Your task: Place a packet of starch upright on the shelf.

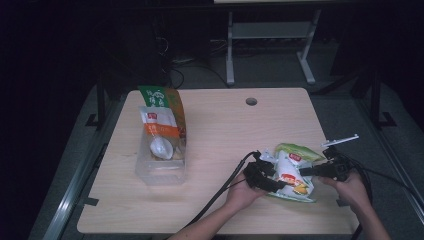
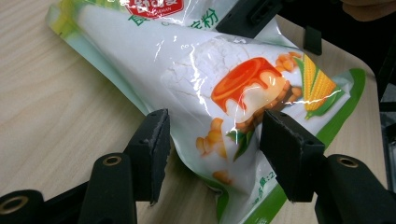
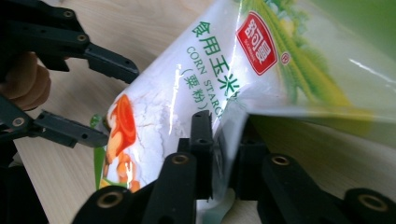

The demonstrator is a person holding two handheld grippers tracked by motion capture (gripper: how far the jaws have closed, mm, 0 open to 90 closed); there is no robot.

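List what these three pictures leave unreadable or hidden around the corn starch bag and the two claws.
- Corn starch bag: its top runs off the left gripper view's upper edge.
- Right claw: the bag's fold between its jaws hides the pad contact in the right gripper view.
- Left claw: too small and dark in the high view to judge its jaws.
- Clear container: contents behind the standing pouch are hidden; print too small.

Starch pouch (image 1: 292, 172) on table (image 1: 225, 135) front right; box (image 1: 161, 165) with upright bag (image 1: 162, 117) left.
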